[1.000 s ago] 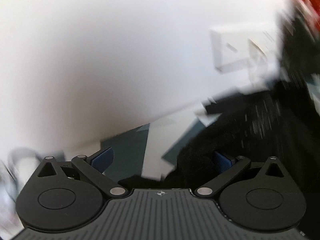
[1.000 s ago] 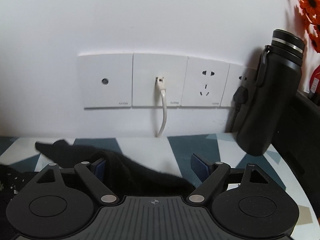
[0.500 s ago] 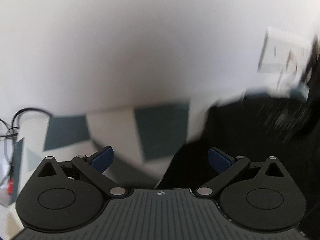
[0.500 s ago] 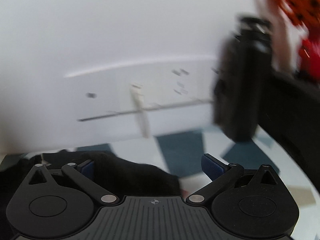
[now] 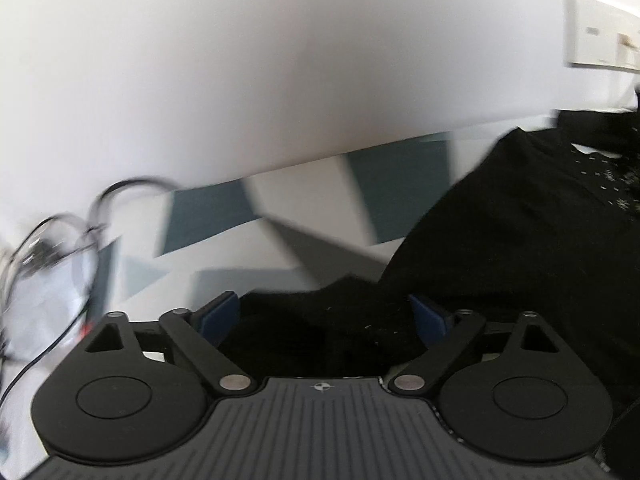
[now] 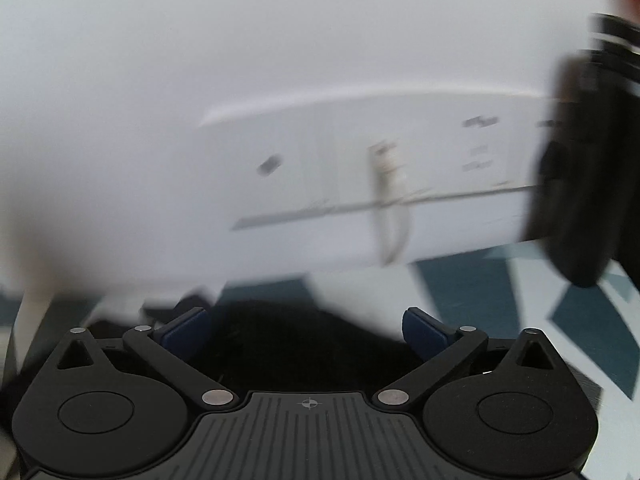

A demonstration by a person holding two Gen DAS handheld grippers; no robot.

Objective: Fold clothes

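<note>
On a tabletop patterned in teal and white triangles point(image 5: 208, 216), against a white wall, I bring both handheld grippers down over a black garment point(image 5: 520, 248) that lies crumpled across the surface. My left gripper point(image 5: 324, 316) hangs over the garment's near edge; its blue pads point(image 5: 218, 314) stand wide apart and have just been closing a little, with dark cloth lying between them but neither pad pressing on it. My right gripper point(image 6: 306, 330) has just been opening and now stands fully spread over another bunched part of the same black garment point(image 6: 296, 344), again with cloth between the pads and no pinch that I can see. Behind it, blurred, are a row of white wall sockets point(image 6: 400, 160) with a white cable plugged in, and a black flask point(image 6: 580, 168) at the right. A tangle of dark wires point(image 5: 60, 240) sits at the far left of the left view. I judge this the start of a fold: both hands placing for a fresh hold. Next, each gripper must settle onto an edge and close on a single layer, clear of the flask.
</note>
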